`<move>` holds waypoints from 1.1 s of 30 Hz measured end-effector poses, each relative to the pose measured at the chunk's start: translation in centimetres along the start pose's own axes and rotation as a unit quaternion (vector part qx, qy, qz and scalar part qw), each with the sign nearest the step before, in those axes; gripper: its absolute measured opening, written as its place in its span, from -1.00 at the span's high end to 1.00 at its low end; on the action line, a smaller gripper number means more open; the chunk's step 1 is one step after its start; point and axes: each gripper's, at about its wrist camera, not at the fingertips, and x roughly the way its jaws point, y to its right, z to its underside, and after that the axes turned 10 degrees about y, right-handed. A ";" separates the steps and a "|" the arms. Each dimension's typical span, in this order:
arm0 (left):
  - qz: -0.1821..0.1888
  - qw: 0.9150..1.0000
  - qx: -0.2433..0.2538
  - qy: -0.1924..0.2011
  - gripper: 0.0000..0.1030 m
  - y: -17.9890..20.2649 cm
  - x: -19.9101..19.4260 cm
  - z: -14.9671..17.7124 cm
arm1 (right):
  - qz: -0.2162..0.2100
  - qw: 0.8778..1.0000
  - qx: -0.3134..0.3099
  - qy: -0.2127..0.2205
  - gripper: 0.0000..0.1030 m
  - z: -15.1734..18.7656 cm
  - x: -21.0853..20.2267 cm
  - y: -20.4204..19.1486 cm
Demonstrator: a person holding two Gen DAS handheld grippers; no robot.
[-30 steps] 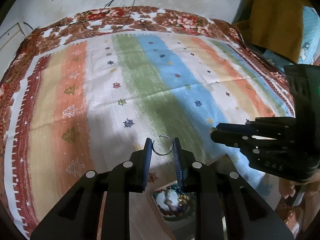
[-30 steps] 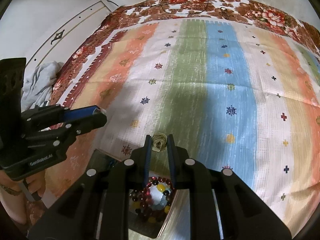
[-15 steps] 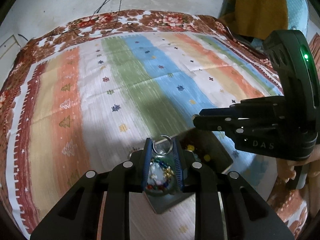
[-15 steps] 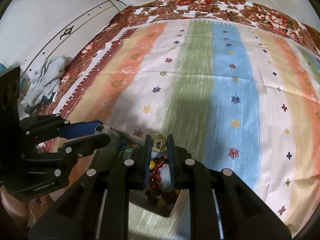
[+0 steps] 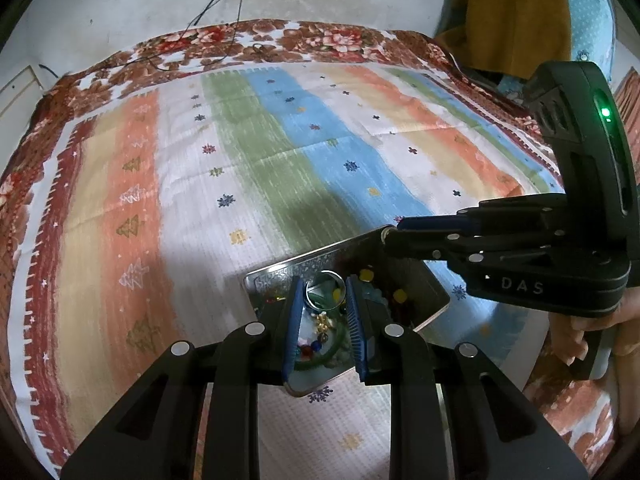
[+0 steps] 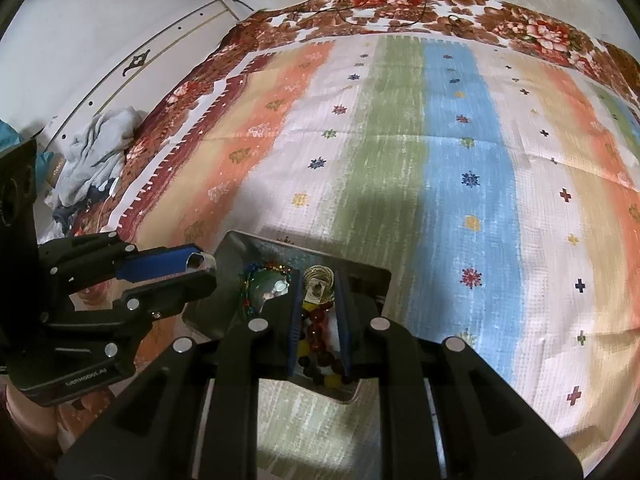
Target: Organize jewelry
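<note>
My left gripper is shut on a thin silver ring and holds it over a shiny metal jewelry tray on the bed. The tray holds a green bangle, coloured beads and gold pieces. My right gripper is shut on a gold coiled ring above the same tray, over a red and yellow bead bracelet. The right gripper also shows in the left wrist view, at the tray's far right corner. The left gripper also shows in the right wrist view, by the tray's left side.
The tray lies on a striped bedspread with a floral border. A yellow cloth hangs at the back right. A heap of grey clothes lies off the bed's left side. Black cables trail along the wall.
Both grippers have come down and forward over the tray, each still holding its ring. The tray now fills more of both views.
</note>
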 end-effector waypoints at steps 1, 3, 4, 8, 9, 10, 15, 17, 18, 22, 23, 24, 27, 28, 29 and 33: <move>0.001 1.000 0.002 -0.001 0.59 0.1 0.0 0.0 | 0.001 1.000 0.000 0.002 0.60 0.0 -0.1 0.0; 0.000 1.000 0.005 -0.001 0.53 0.1 0.0 0.0 | 0.003 1.000 0.000 0.003 0.41 0.2 -0.3 0.2; 0.001 1.000 0.006 0.000 0.47 0.2 -0.1 0.1 | 0.004 1.000 0.002 0.004 0.31 0.2 -0.3 0.2; -0.003 1.000 0.010 0.002 0.27 0.3 -0.4 0.5 | 0.012 1.000 0.003 0.011 -0.01 0.6 -1.0 0.4; -0.005 1.000 0.010 0.003 0.20 0.3 -0.6 0.6 | 0.014 1.000 0.002 0.014 -0.04 0.7 -1.2 0.4; -0.006 1.000 0.011 0.006 0.17 0.4 -0.8 0.7 | 0.017 1.000 0.002 0.019 -0.10 0.9 -1.5 0.4; -0.013 1.000 0.014 0.015 -0.11 0.6 -1.8 1.3 | 0.023 0.999 0.004 0.038 -0.41 2.1 -3.0 0.6; -0.016 1.000 0.015 0.018 -0.22 0.6 -2.1 1.6 | 0.019 0.999 0.007 0.048 -0.55 2.4 -3.6 0.5; -0.017 1.000 0.015 0.020 -0.28 0.7 -2.3 1.7 | 0.018 0.998 0.008 0.055 -0.58 2.5 -3.9 0.4; -0.019 0.999 0.015 0.025 -0.51 0.8 -2.9 2.2 | 0.018 0.997 0.007 0.076 -0.73 2.7 -4.9 0.0; -0.021 0.999 0.015 0.028 -0.57 0.7 -3.1 2.4 | 0.020 0.996 0.005 0.082 -0.75 2.8 -5.1 -0.1; -0.023 0.999 0.014 0.029 -0.64 0.7 -3.2 2.6 | 0.022 0.996 0.004 0.087 -0.77 2.8 -5.3 -0.1; -0.028 0.999 0.012 0.035 -0.78 0.6 -3.6 2.9 | 0.023 0.995 -0.003 0.098 -0.82 3.0 -5.8 -0.5; -0.031 0.999 0.012 0.038 -0.80 0.6 -3.7 3.0 | 0.023 0.995 -0.006 0.102 -0.86 3.1 -5.9 -0.7; -0.036 0.998 0.012 0.042 -0.83 0.5 -3.9 3.2 | 0.023 0.994 -0.009 0.105 -0.89 3.1 -6.0 -0.8; -0.040 0.998 0.009 0.057 -0.89 0.5 -4.6 3.5 | 0.029 0.992 -0.029 0.121 -0.90 3.8 -6.6 -1.5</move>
